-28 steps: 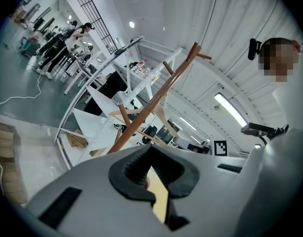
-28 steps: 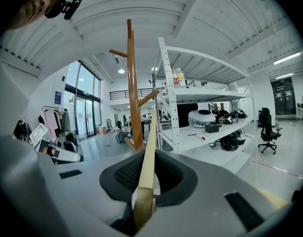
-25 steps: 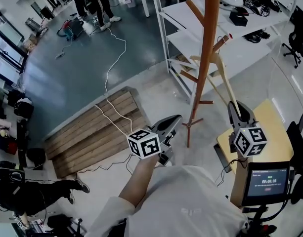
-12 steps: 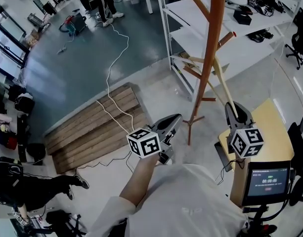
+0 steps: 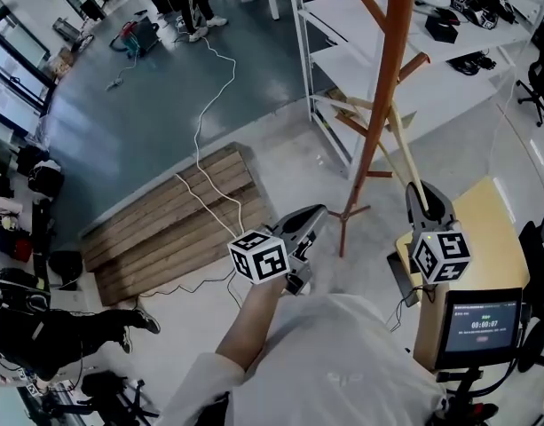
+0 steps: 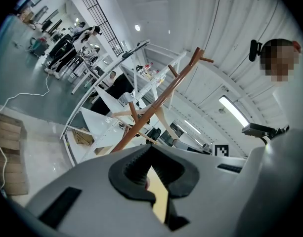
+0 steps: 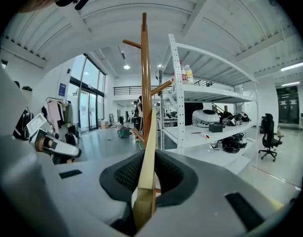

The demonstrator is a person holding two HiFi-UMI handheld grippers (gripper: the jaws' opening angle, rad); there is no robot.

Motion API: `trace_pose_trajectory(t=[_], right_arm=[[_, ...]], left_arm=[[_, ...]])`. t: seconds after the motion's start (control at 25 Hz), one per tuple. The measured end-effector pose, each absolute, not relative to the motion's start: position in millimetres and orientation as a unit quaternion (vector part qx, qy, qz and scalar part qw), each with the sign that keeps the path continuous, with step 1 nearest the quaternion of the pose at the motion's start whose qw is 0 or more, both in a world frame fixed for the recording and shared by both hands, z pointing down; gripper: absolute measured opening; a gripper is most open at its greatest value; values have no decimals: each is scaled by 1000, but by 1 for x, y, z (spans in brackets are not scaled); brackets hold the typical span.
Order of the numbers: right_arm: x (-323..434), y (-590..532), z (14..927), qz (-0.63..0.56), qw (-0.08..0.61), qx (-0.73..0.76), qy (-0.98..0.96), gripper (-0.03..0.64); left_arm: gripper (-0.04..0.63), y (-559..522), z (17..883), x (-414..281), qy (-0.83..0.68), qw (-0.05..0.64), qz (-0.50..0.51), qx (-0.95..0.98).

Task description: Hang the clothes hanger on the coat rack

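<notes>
The brown wooden coat rack (image 5: 382,87) stands on the floor just ahead of me, its pegs angled upward. In my right gripper (image 5: 421,192) is a pale wooden clothes hanger (image 5: 403,149), clamped by one end; it slants up and left across the rack's pole, but contact with the rack cannot be told. In the right gripper view the hanger (image 7: 151,142) rises from the shut jaws of that gripper (image 7: 147,191) in front of the rack (image 7: 144,73). To the left of the rack's base, my left gripper (image 5: 314,215) is shut with nothing in it. The left gripper view also shows the rack (image 6: 156,107).
A white shelving unit (image 5: 360,34) with helmets and gear stands right behind the rack. A wooden pallet (image 5: 165,229) crossed by a white cable lies on the floor to the left. A yellow table (image 5: 484,238) and a screen (image 5: 480,322) are at my right. People stand far off.
My view has drifted a little, so the rack sits slightly further right. Both grippers keep nearly the same place; the right one still clamps the hanger.
</notes>
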State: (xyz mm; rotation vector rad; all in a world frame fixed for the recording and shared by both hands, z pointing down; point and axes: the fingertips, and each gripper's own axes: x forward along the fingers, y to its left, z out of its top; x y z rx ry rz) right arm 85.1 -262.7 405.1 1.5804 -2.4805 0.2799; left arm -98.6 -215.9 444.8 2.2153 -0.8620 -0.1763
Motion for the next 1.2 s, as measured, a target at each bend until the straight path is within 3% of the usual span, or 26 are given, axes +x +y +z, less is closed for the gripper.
trace_pose_trajectory(t=[0.24, 0.76, 0.84, 1.2], right_arm=[[81, -265, 410, 81, 110, 536, -833, 64], [63, -252, 392, 68, 60, 536, -839, 74], [69, -254, 388, 71, 50, 541, -837, 101], [125, -244, 377, 79, 32, 601, -795, 101]], left_arm=[[6, -214, 446, -101, -342, 370, -69, 861], [6, -203, 439, -118, -330, 351, -90, 871], [6, -208, 434, -114, -325, 346, -94, 875], [8, -224, 418, -74, -281, 333, -78, 897]])
